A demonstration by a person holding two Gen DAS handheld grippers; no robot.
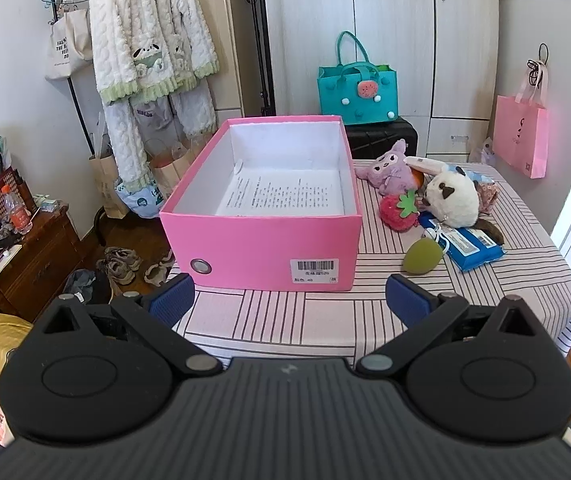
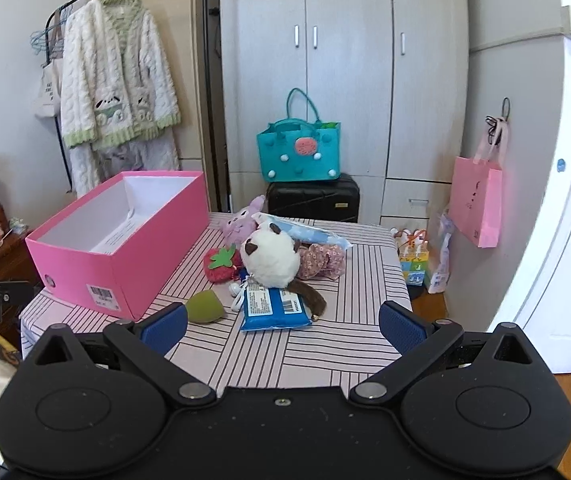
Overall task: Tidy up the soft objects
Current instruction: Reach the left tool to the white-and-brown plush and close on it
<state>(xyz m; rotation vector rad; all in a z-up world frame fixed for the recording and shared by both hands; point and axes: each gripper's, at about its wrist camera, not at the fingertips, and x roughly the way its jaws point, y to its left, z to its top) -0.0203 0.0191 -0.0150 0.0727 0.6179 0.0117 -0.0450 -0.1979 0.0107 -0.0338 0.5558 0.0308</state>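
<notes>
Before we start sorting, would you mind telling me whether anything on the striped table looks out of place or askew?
The soft items lie jumbled beside the pink cardboard box: the white round plush with brown ears rests partly on the blue wipes packet, and the red strawberry plush is wedged against it. The box holds only a printed sheet. Nothing looks spilled or damaged.

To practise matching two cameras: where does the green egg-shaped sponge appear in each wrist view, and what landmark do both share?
Left wrist: the green sponge lies right of centre, beside the pink box.
Right wrist: the green sponge lies left of centre, near the left fingertip.
Shared landmark: the blue wipes pack.
</notes>
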